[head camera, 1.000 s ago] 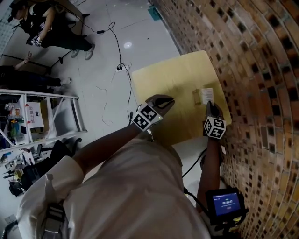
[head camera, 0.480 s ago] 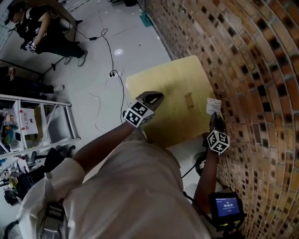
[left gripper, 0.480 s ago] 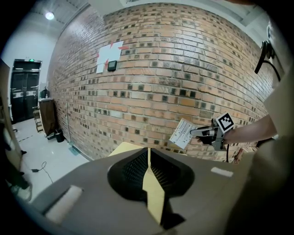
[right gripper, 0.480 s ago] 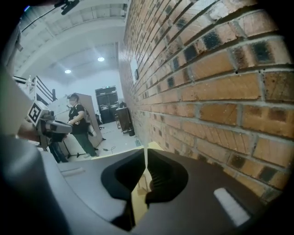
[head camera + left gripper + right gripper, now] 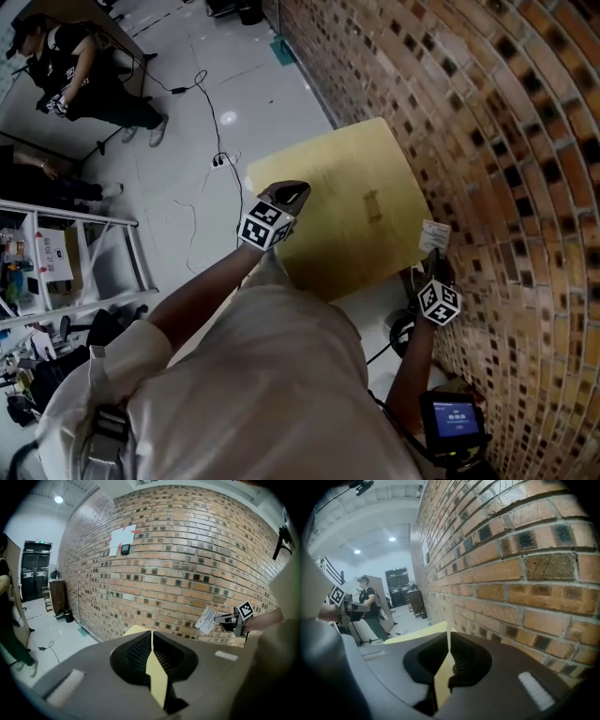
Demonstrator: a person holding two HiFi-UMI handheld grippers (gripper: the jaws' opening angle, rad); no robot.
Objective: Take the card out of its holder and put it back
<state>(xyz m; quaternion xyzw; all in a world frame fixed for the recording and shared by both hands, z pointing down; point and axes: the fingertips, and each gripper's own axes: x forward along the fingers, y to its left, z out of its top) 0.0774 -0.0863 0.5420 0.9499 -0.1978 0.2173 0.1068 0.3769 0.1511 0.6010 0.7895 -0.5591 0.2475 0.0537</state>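
Note:
A small tan card holder stands on the yellow table, with no card in it. My right gripper is shut on the white printed card and holds it beyond the table's right edge, close to the brick wall. The left gripper view shows that card sticking out of the right gripper. In the right gripper view the card is a thin edge between the closed jaws. My left gripper is shut and holds nothing, over the table's left edge.
A brick wall runs along the table's right side. On the floor to the left are cables, a metal rack and a seated person. A small screen device hangs by my right arm.
My right gripper has carried the card from above the holder to the right, past the table's edge toward the wall. The left gripper has drifted left to the table's edge.

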